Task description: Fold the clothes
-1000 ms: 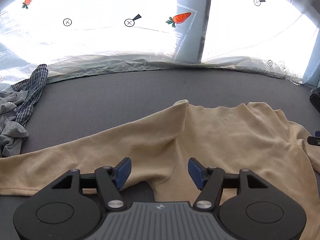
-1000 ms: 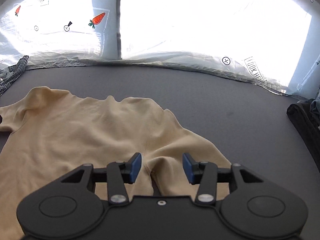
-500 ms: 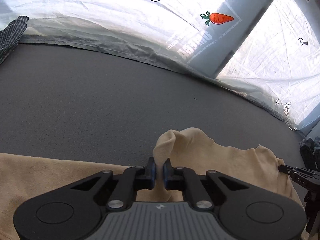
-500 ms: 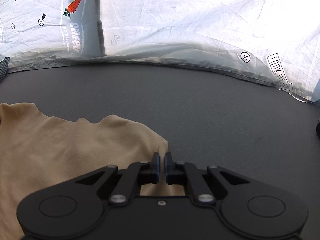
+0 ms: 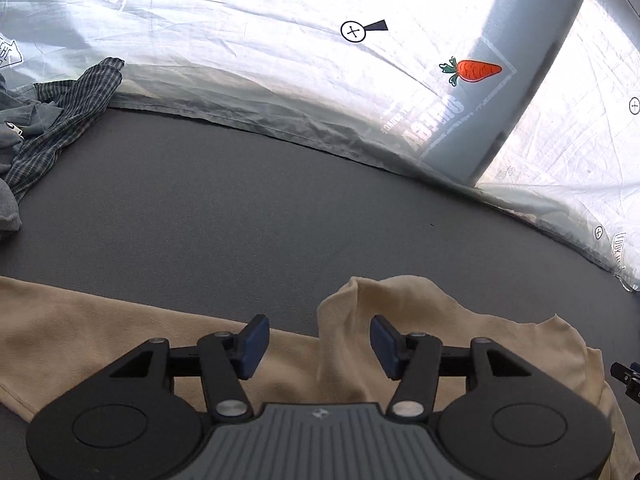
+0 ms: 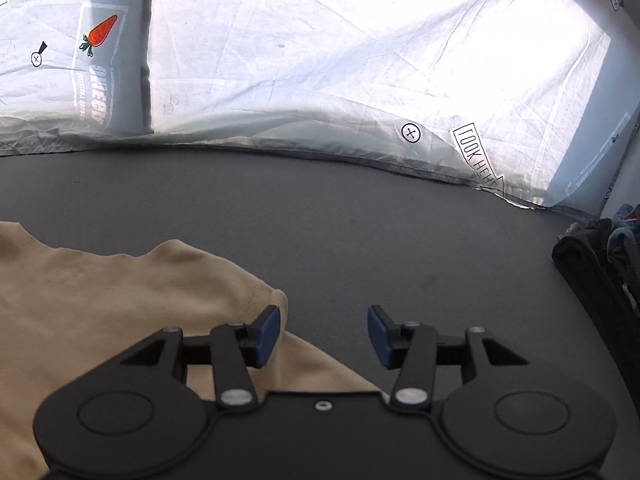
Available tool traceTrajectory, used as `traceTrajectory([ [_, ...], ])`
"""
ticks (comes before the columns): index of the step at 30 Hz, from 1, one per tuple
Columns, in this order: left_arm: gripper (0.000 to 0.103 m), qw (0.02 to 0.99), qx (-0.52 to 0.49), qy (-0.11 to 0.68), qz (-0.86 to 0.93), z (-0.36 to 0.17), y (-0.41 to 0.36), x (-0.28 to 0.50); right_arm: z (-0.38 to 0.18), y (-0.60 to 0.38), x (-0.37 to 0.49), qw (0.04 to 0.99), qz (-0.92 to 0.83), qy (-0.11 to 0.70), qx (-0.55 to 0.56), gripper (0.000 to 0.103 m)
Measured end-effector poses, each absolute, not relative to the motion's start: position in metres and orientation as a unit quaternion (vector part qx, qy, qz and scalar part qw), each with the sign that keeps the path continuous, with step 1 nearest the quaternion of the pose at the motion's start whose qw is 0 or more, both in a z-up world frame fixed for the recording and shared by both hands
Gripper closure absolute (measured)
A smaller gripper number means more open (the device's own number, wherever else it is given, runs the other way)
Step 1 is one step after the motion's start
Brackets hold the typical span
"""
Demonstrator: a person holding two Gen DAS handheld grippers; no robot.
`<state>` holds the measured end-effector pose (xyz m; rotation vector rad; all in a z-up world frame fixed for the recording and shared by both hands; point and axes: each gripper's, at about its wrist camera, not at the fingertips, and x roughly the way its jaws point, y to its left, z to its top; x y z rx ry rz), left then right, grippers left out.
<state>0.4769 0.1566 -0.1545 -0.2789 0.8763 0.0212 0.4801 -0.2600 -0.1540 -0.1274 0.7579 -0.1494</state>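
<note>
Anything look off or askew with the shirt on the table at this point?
Yes: the tan shirt has a bunched ridge standing up between the open jaws of the left gripper instead of lying flat. Its edge near the right gripper lies flatter.

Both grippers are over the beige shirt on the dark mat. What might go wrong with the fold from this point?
1. The left gripper has just opened; a raised ridge of the beige shirt stands between its pads, unpressed, and may slump into a crooked crease.
2. The right gripper, also just opened, has mostly bare mat between its pads, with the shirt edge at its left pad; closing here may miss the cloth.
</note>
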Motion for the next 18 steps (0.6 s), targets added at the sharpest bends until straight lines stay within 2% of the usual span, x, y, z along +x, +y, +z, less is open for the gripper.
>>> traceTrajectory([
  [1,0.035,0.896,-0.141,0.421,0.012,-0.148,0.156,0.463,-0.151,-0.268,0.466,0.925,-0.085,0.367,-0.058,0.045],
  [5,0.034,0.888,-0.126,0.441,0.027,-0.141,0.151,0.403,-0.151,-0.302,0.398,0.92,-0.139,0.365,-0.039,0.033],
  [12,0.034,0.851,-0.115,0.511,0.04,-0.165,0.106,0.288,-0.182,-0.371,0.268,0.886,-0.25,0.391,-0.014,0.029],
  [14,0.034,0.843,-0.112,0.524,0.047,-0.17,0.098,0.264,-0.187,-0.388,0.245,0.88,-0.269,0.391,0.004,0.024],
  [18,0.033,0.836,-0.122,0.531,0.067,-0.173,0.094,0.237,-0.195,-0.422,0.221,0.873,-0.286,0.392,0.046,0.023],
])
